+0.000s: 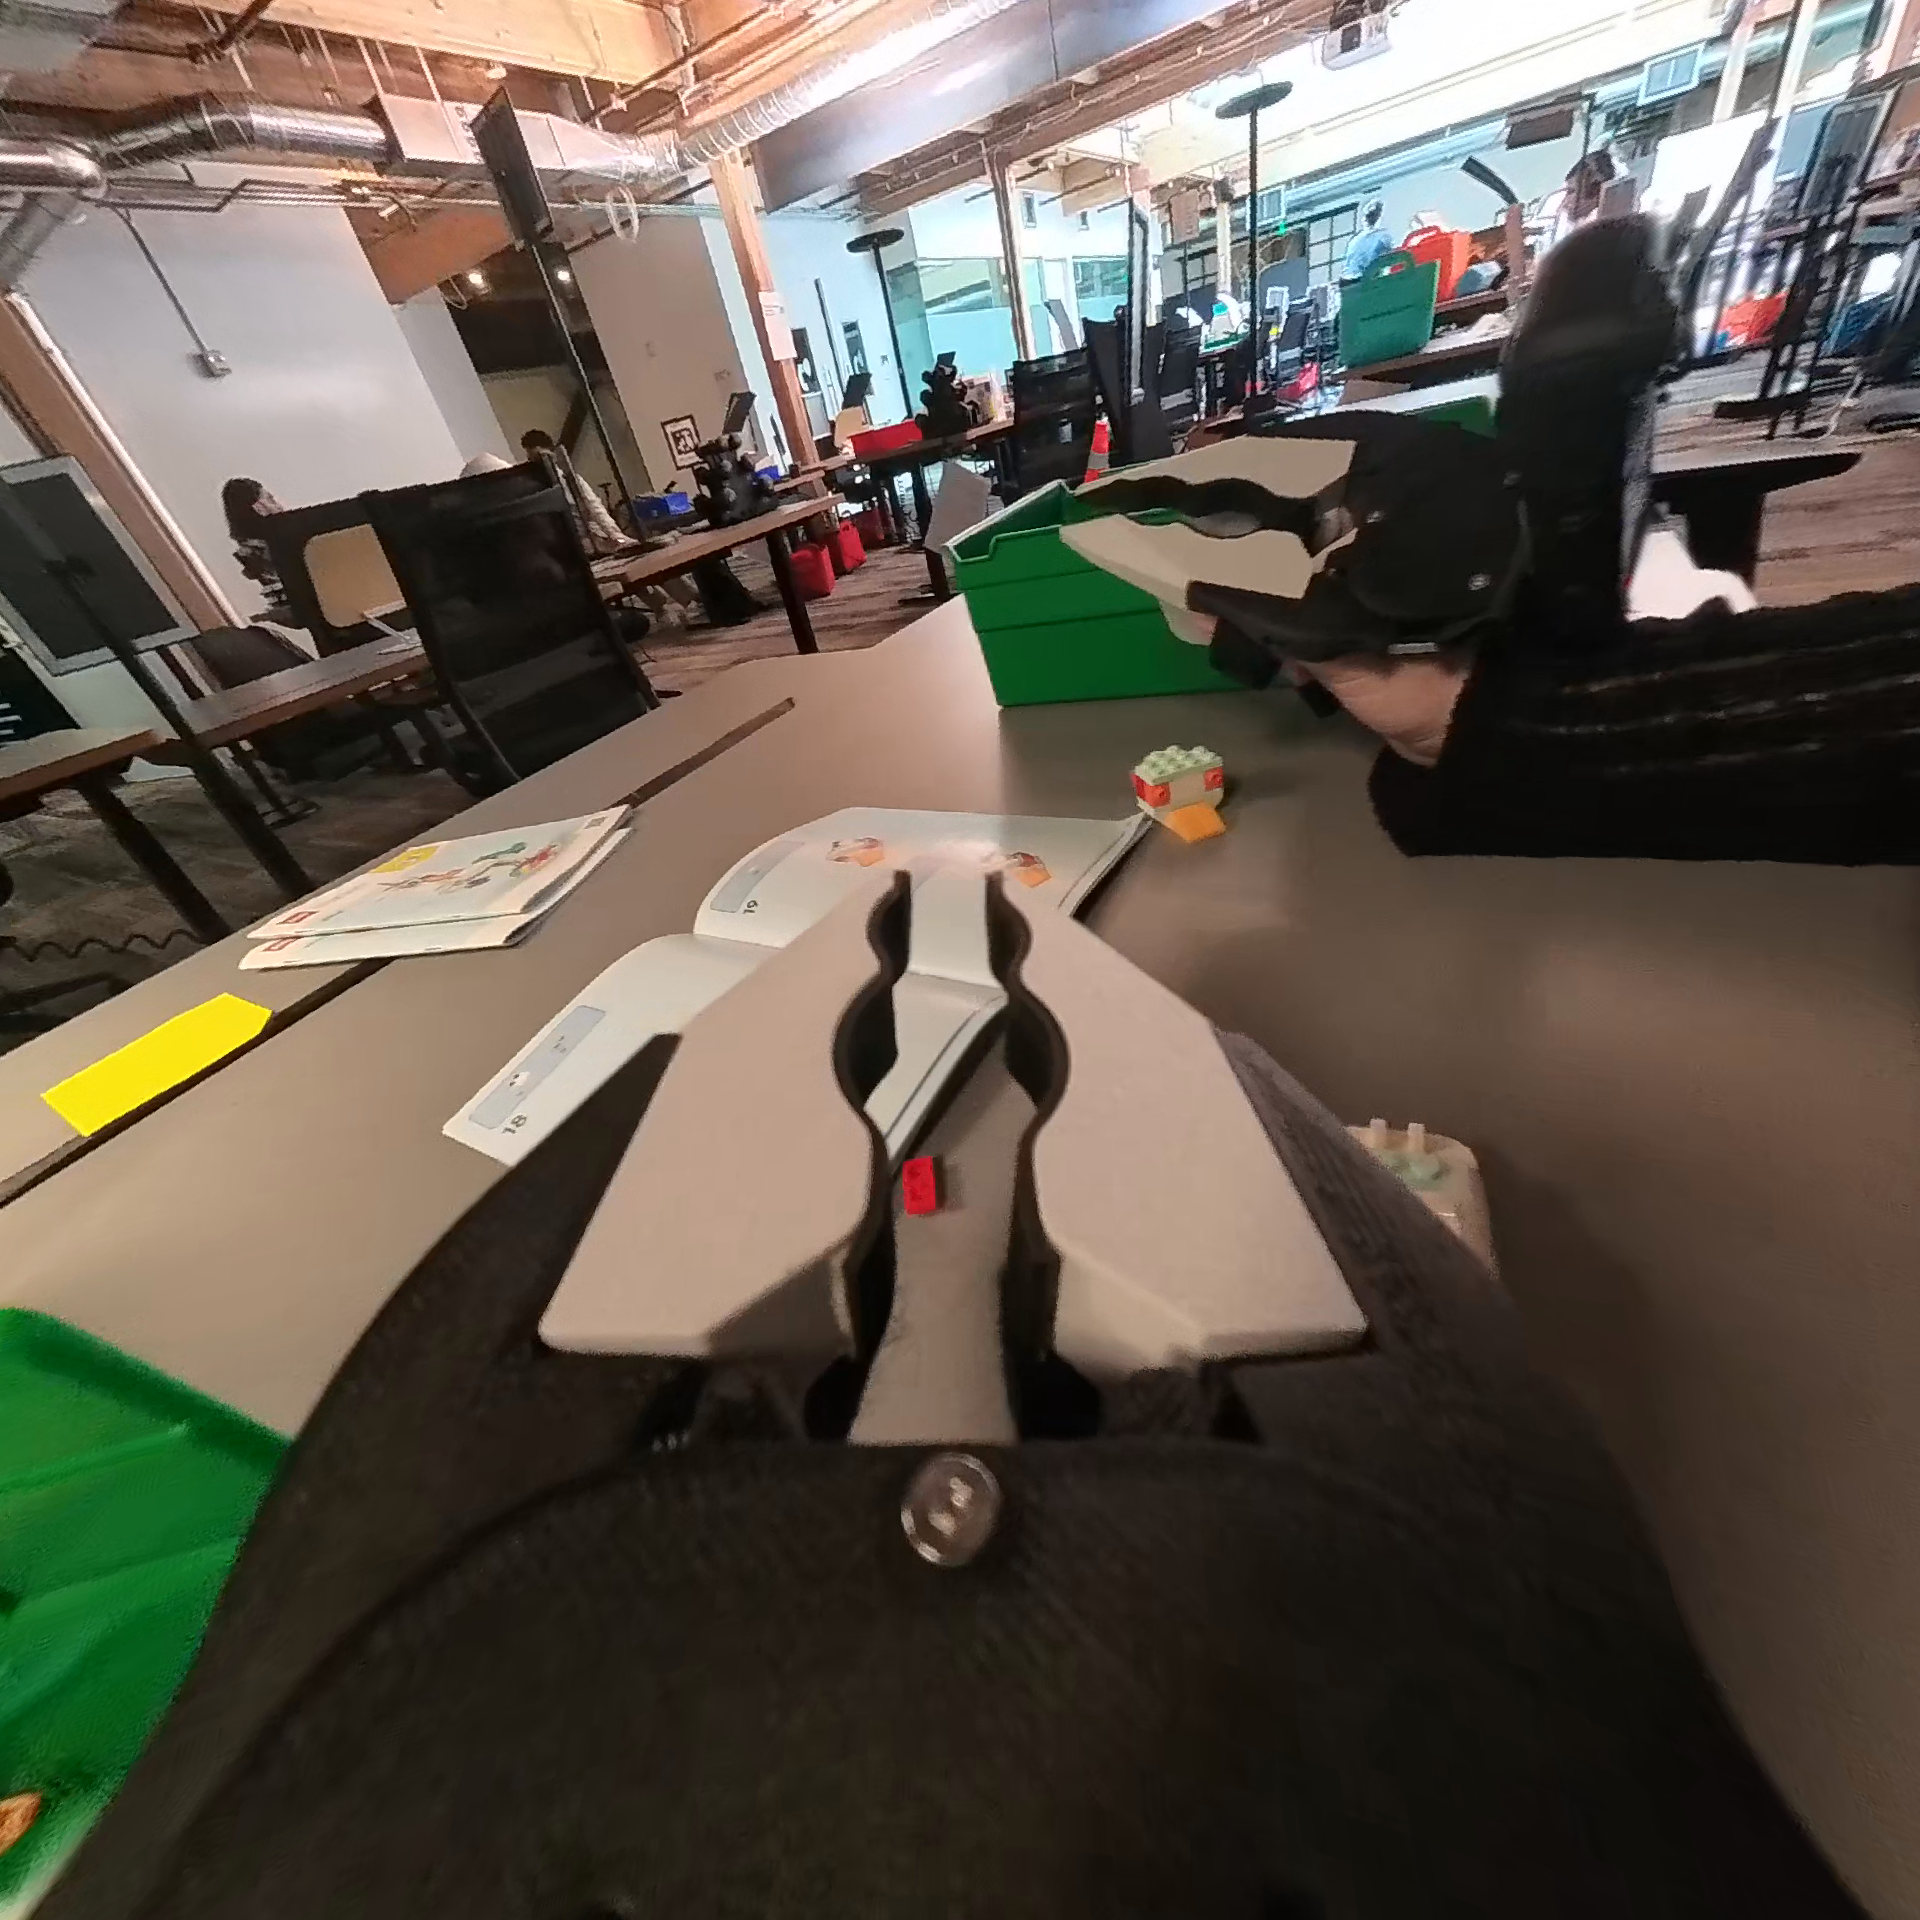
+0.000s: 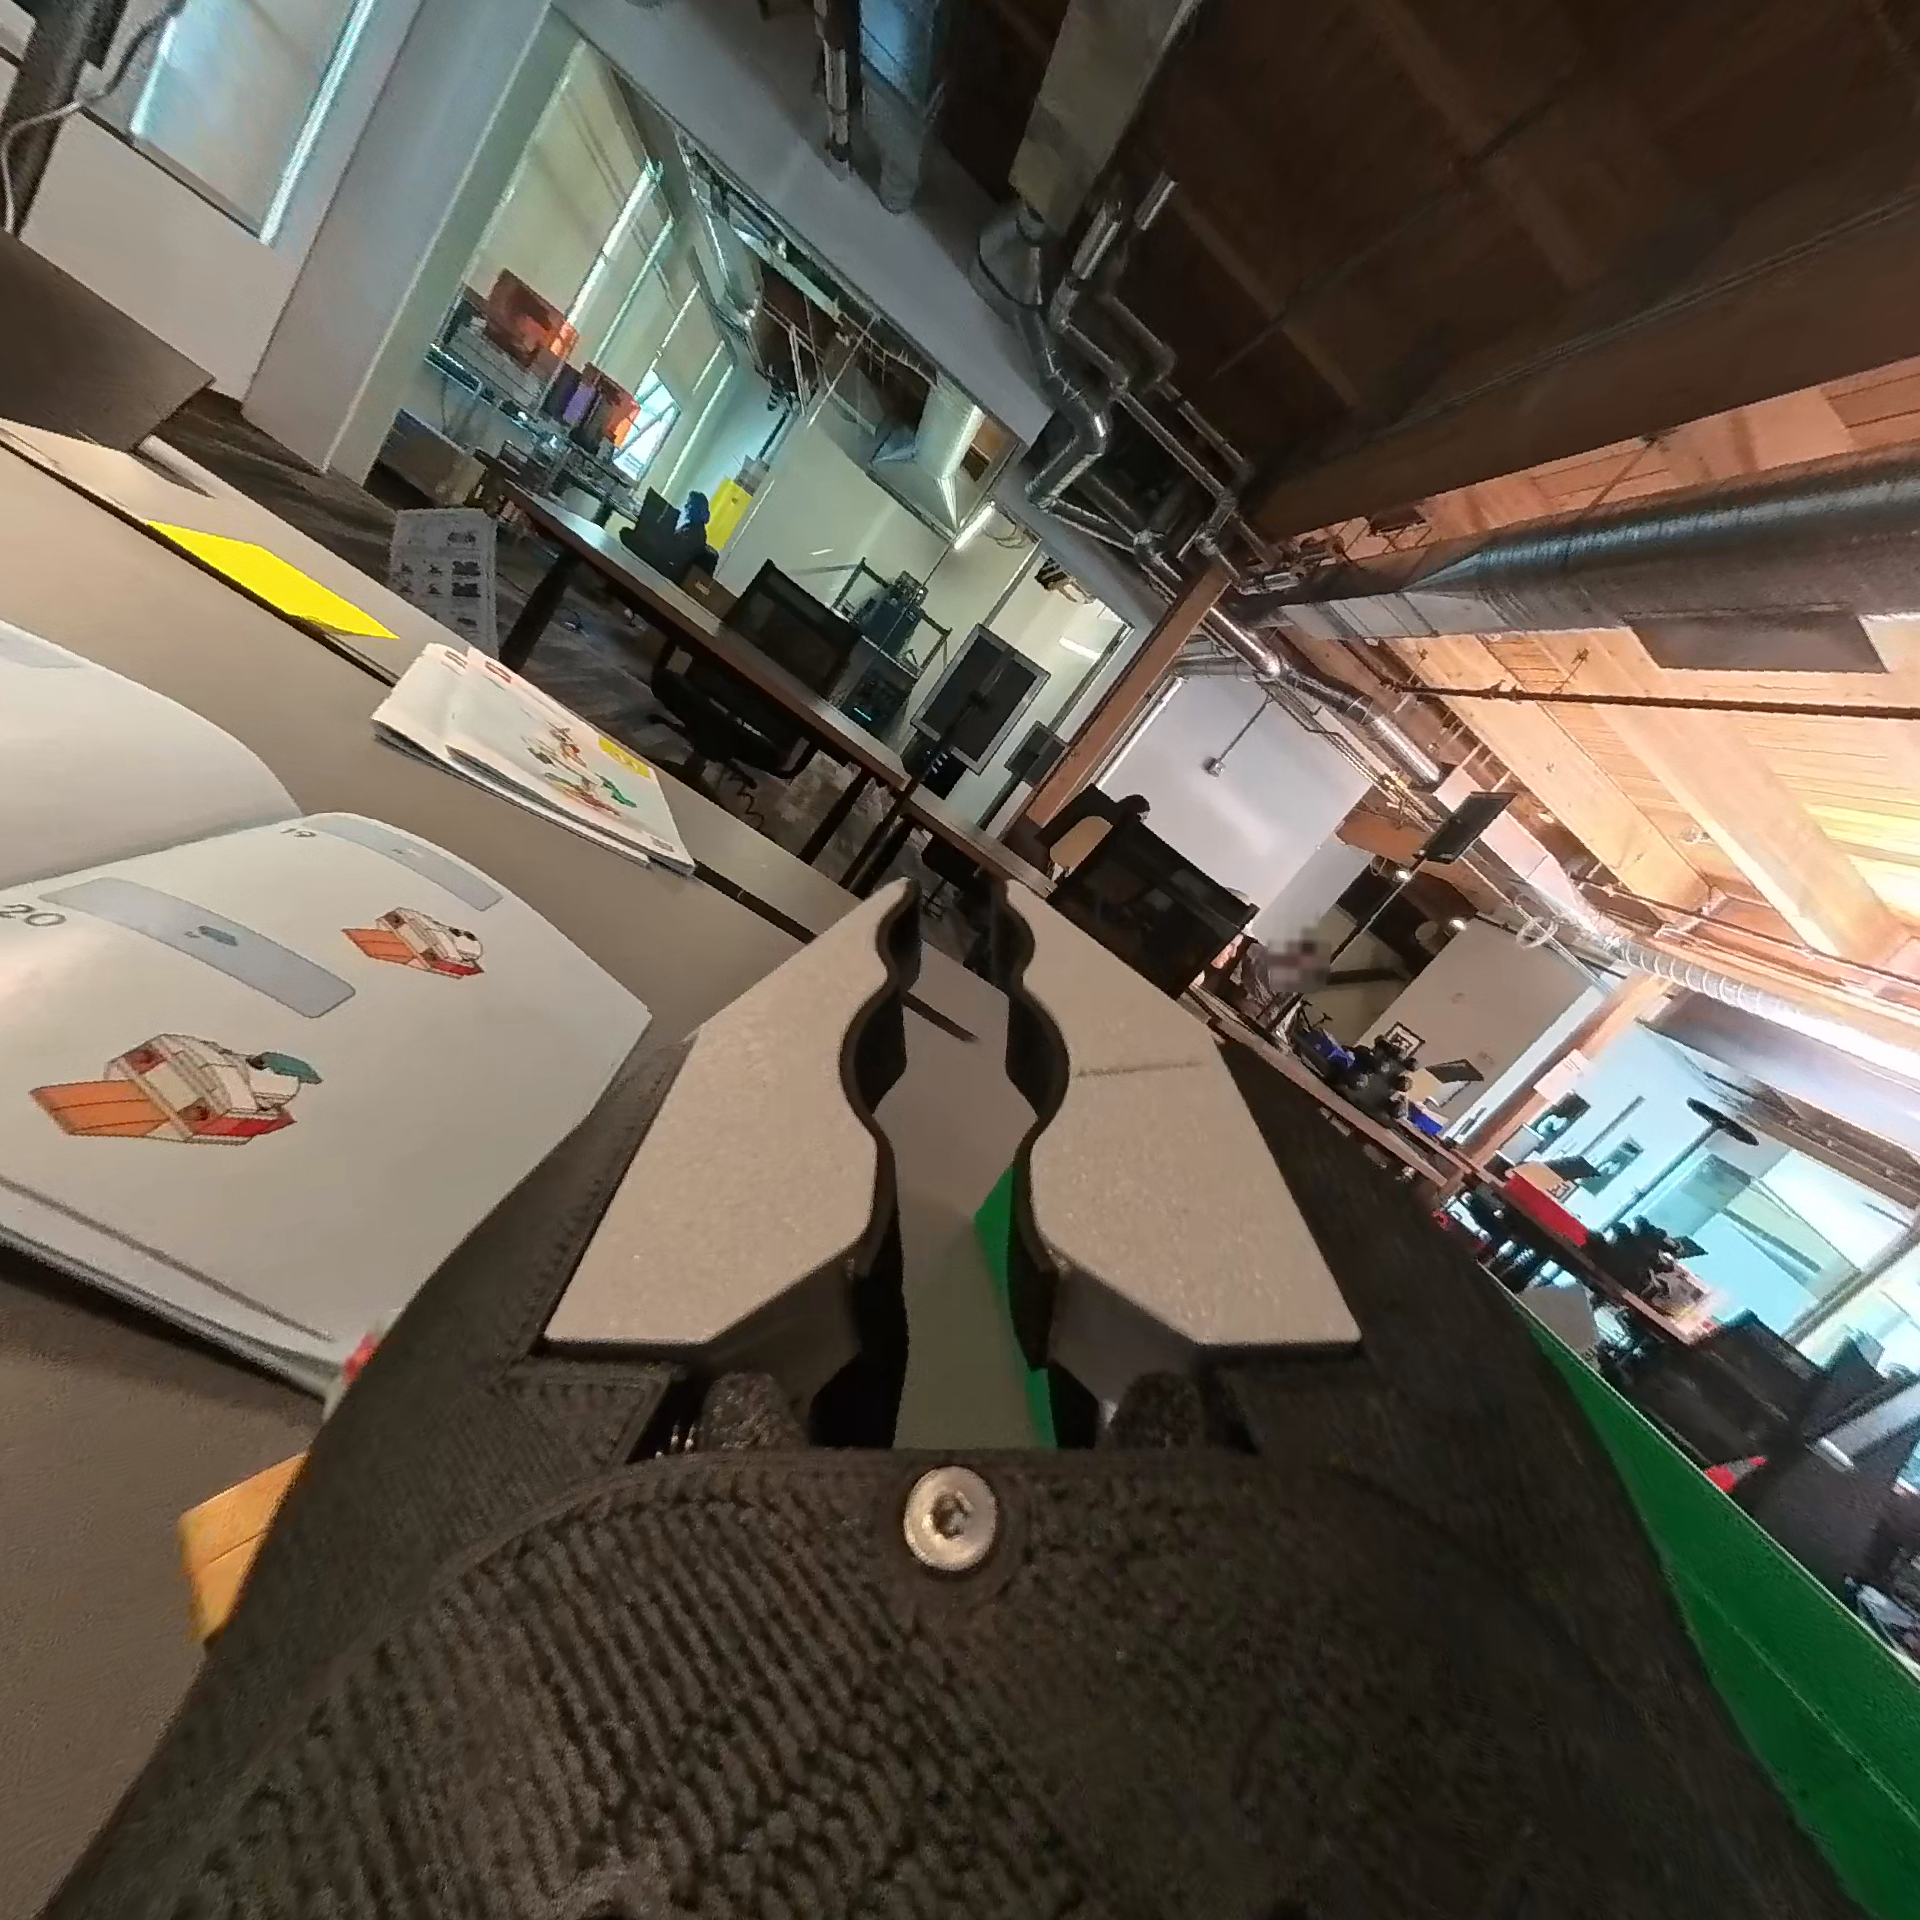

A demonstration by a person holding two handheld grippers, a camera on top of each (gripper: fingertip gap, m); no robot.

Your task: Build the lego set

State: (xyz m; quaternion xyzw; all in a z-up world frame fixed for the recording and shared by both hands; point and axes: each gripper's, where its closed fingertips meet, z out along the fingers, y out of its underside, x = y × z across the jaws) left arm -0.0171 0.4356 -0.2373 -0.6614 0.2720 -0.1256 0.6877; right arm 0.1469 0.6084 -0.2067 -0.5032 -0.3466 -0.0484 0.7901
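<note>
Hovering low over the grey table (image 1: pixel 1455 1039), the left gripper (image 1: pixel 954 883) has its jaws slightly parted with nothing between them; a small red brick (image 1: pixel 923 1187) lies on the table below the gap. An open instruction booklet (image 1: pixel 790 894) lies ahead at 12 o'clock. The partly built Lego duck head (image 1: pixel 1179 787), with red sides and orange bill, sits at 1 o'clock just past the booklet. At 2 o'clock the right gripper (image 1: pixel 1081 514) hangs by a green bin (image 1: pixel 1060 634), jaws narrowly apart and empty. A pale brick assembly (image 1: pixel 1418 1174) peeks out at 3 o'clock. Two closed booklets (image 1: pixel 436 894) lie at 10 o'clock.
</note>
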